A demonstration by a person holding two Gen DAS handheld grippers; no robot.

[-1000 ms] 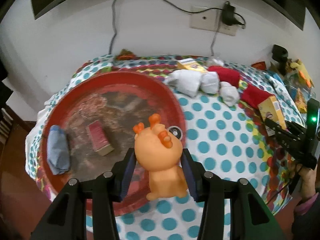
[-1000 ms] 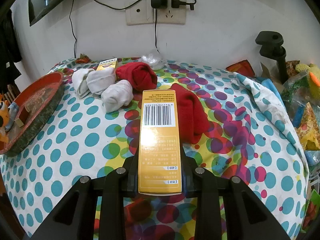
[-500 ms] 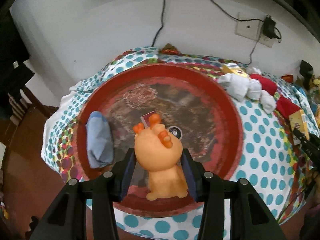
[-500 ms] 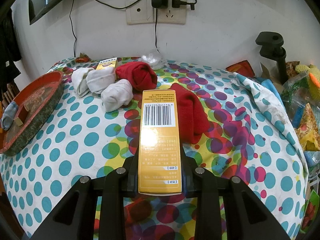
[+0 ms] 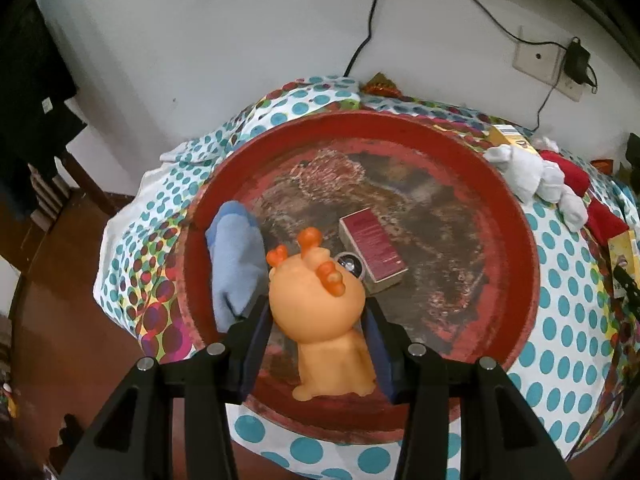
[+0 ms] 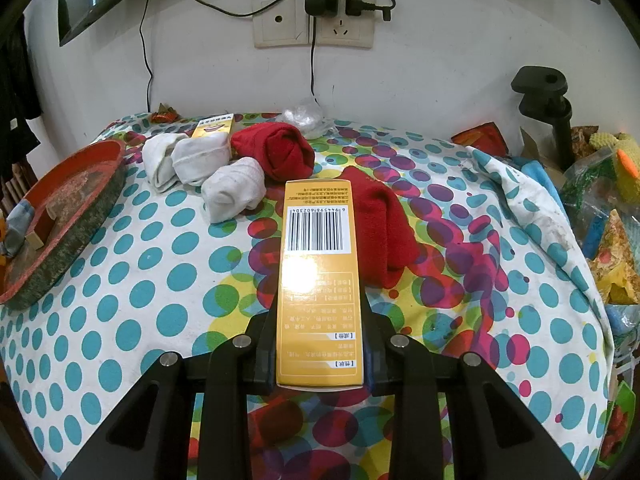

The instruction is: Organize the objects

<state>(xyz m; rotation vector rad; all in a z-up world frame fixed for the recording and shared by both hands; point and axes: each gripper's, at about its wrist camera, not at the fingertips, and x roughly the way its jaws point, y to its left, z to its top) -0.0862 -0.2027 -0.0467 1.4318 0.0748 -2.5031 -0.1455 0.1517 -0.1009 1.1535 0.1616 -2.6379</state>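
Left claw (image 5: 316,344) clamped on orange toy (image 5: 320,312), frame centre, above red tray (image 5: 516,216). Right claw (image 6: 320,344) clamped on yellow box (image 6: 318,280); polka-dot desk (image 6: 160,280), white wall.

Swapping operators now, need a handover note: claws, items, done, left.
Left claw: shut on the orange toy, held over the red tray.
Right claw: shut on the yellow box, above the dotted cloth.
In tray: blue sock, maroon box.
Left: white socks, red socks and a second yellow box on the cloth.
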